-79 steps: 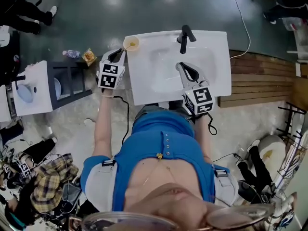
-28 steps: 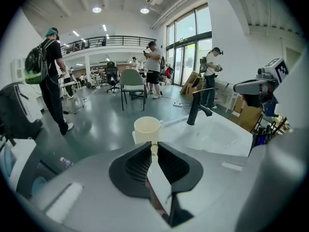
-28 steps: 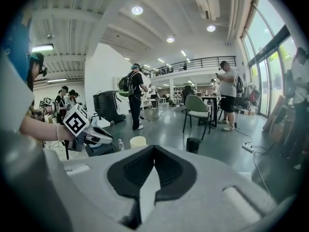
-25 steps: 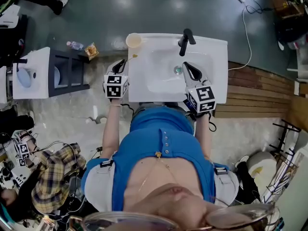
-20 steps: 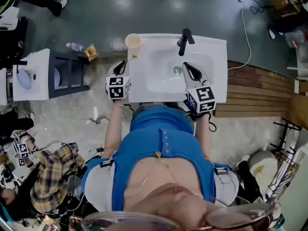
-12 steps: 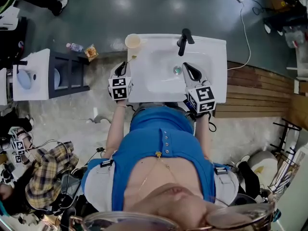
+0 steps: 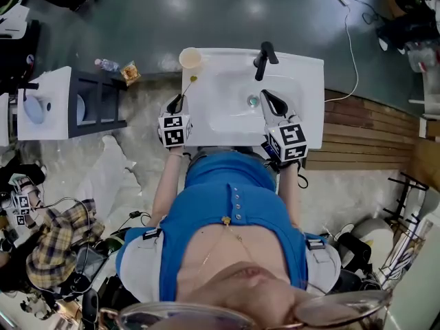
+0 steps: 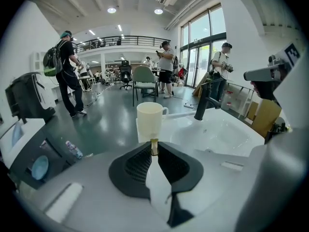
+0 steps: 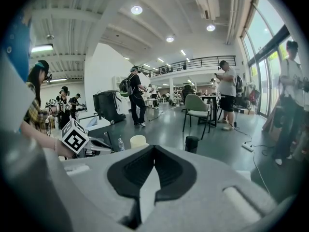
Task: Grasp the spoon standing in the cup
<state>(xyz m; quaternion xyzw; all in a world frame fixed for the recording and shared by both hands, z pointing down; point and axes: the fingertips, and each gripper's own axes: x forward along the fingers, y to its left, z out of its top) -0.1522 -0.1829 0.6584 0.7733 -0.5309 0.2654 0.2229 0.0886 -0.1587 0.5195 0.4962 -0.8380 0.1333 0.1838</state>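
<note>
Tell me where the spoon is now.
Head view, left side: the spoon is pinched in the left gripper, just short of the cup on the sink rim.

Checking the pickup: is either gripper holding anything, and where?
The left gripper pinches the spoon by its handle end, at the jaw tips; the right gripper holds nothing.

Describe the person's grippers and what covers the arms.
The left gripper and right gripper each have a pale grey body, black curved fingers with ribbed pads, and a white cube of black square markers. A black cable hangs below the right one. The person wears a blue top with short pale sleeves.
</note>
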